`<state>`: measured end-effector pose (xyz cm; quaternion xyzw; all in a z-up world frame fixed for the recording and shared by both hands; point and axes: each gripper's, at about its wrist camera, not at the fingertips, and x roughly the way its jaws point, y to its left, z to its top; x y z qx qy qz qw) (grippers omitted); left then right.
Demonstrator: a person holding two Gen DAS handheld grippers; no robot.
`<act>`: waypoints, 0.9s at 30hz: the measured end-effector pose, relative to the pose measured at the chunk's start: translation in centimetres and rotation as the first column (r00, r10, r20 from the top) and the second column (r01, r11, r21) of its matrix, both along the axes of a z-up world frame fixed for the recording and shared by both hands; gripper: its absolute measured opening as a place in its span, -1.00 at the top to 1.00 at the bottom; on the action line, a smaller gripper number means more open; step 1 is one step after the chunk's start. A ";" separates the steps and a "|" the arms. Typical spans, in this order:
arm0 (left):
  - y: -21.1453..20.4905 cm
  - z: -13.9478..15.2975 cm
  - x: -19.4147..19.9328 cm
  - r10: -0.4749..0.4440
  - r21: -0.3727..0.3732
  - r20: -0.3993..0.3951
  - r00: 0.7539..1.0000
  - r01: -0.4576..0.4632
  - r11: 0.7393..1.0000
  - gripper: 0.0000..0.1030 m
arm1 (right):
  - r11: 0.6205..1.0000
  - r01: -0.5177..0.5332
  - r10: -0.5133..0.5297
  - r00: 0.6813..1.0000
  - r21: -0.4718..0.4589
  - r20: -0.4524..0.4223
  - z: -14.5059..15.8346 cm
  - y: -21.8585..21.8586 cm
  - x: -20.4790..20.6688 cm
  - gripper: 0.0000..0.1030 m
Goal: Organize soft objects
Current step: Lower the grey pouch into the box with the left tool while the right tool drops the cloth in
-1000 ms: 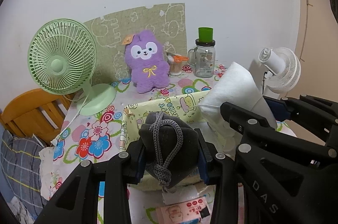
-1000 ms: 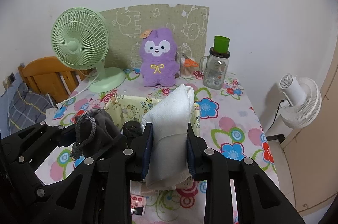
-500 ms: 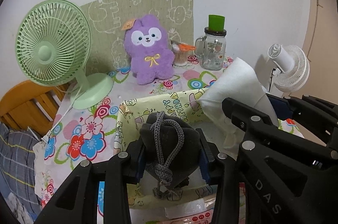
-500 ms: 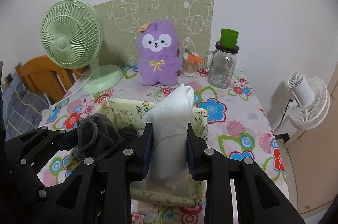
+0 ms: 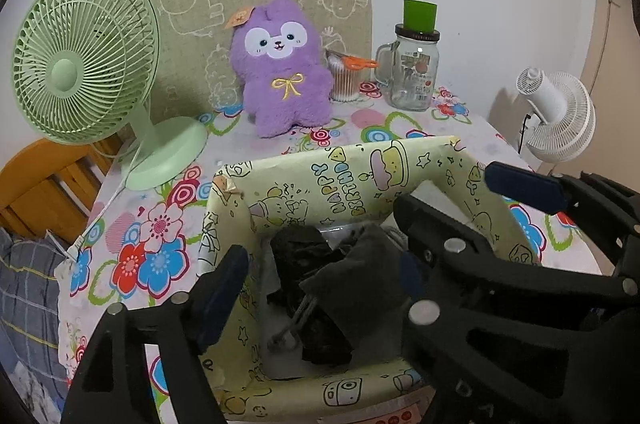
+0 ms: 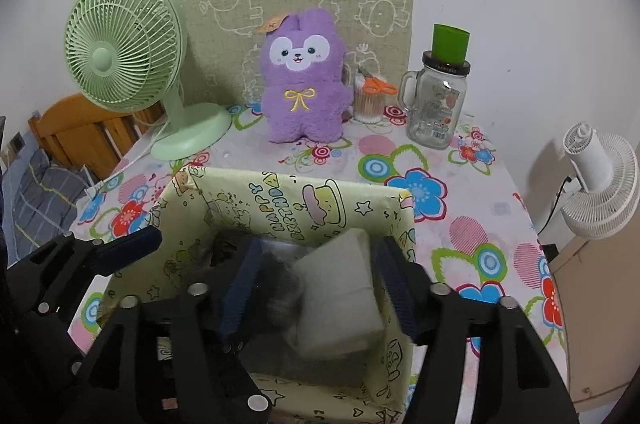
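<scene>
Both claws, left claw [image 5: 320,288] and right claw [image 6: 316,288], gape wide; grey pouch [image 5: 360,288] and white cloth [image 6: 340,300] lie in the box [image 6: 296,200], purple plush [image 6: 304,76] outside

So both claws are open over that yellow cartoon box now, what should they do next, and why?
Probably lift both claws straight up out of the yellow cartoon-print box. The left claw and right claw are open, and the dark grey drawstring pouch and folded white cloth already lie inside it, so nothing is left to hold.
</scene>
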<state>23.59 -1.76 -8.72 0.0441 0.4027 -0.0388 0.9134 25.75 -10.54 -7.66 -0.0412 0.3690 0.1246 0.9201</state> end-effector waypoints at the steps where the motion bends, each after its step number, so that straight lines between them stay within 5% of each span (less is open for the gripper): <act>1: 0.0 0.0 0.0 0.000 0.001 -0.001 1.000 0.000 1.000 -0.63 | 1.000 0.001 -0.001 1.000 -0.001 0.000 0.0 0.0 0.0 -0.40; 7: -0.5 -0.3 -0.2 -0.018 0.009 -0.020 1.000 0.019 1.000 -0.83 | 1.000 0.006 -0.006 1.000 -0.005 -0.027 -0.3 -0.3 0.0 -0.52; 27: -1.3 0.8 -3.8 -0.033 0.019 0.006 0.999 0.033 0.999 -0.86 | 0.999 0.019 -0.018 1.000 -0.037 0.018 0.9 -0.9 -4.1 -0.66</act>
